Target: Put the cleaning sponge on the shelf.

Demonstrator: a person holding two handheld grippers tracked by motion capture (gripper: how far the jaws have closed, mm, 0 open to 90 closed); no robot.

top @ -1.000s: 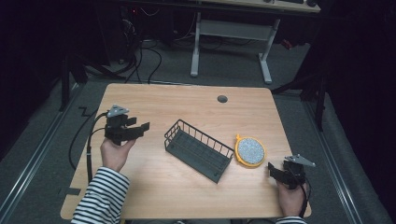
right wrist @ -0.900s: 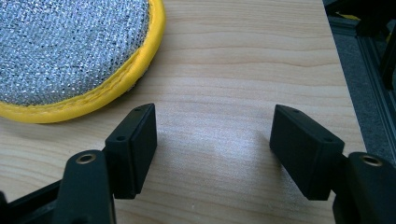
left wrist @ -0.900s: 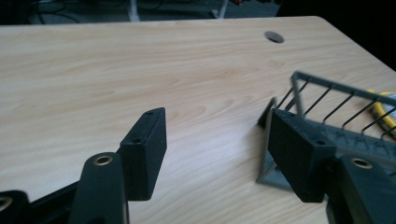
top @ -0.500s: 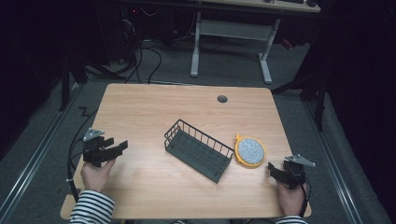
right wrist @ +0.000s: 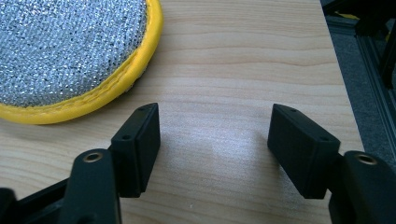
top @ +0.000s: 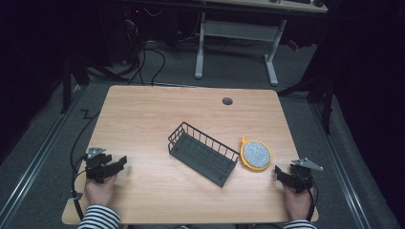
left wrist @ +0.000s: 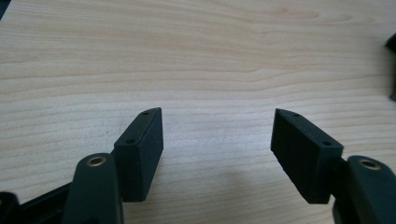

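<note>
Left claw (top: 117,164): held low at the near left corner of the tabletop (top: 157,114), jaws spread wide, nothing between them. Left hand (top: 99,189) grips it from behind; striped sleeve (top: 98,219) at the wrist.

Right claw (top: 278,172): near right corner, low over the tabletop, jaws likewise wide apart and empty. Right hand (top: 297,202) behind it. Claws well apart.

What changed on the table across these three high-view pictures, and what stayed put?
The left gripper drew back toward the person, from beside the basket to the table's near left edge; its jaws stand open and hold nothing. The right gripper, open, the basket and the yellow-rimmed pad kept their places.
</note>
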